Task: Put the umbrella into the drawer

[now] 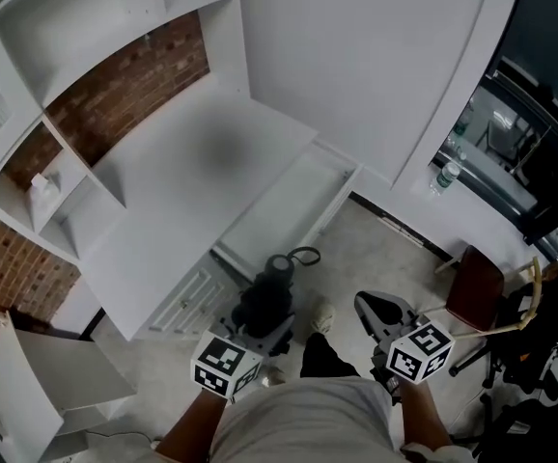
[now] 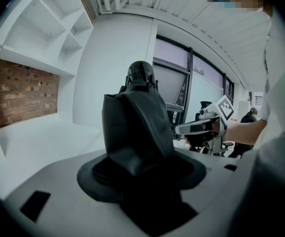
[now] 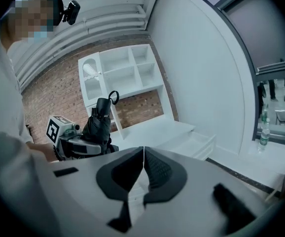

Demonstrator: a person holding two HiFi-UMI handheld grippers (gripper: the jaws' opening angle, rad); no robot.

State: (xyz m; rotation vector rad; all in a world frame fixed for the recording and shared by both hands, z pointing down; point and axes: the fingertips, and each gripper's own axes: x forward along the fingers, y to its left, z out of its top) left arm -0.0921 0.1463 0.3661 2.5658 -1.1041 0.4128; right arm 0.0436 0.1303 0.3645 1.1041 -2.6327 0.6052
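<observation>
Black fabric: your folded umbrella is carried off the floor, short of the white desk and not yet over the drawer.
Left gripper: jaws stand wide and clamp the umbrella's body. The strap-loop end points away from you.
Right gripper: jaws pressed together with nothing between them, carried beside the left.
Step in hand: looks like the carry-in; placing has not begun.
Drawer: pulled out from under the desk. Only a bare white bottom shows inside, with nothing in it that you can see.
Next move: likely bring the umbrella over the opening, turn it along the drawer's length, lower it in, then release.
Shelf cubby: holds one small pale item, too small to identify.
</observation>
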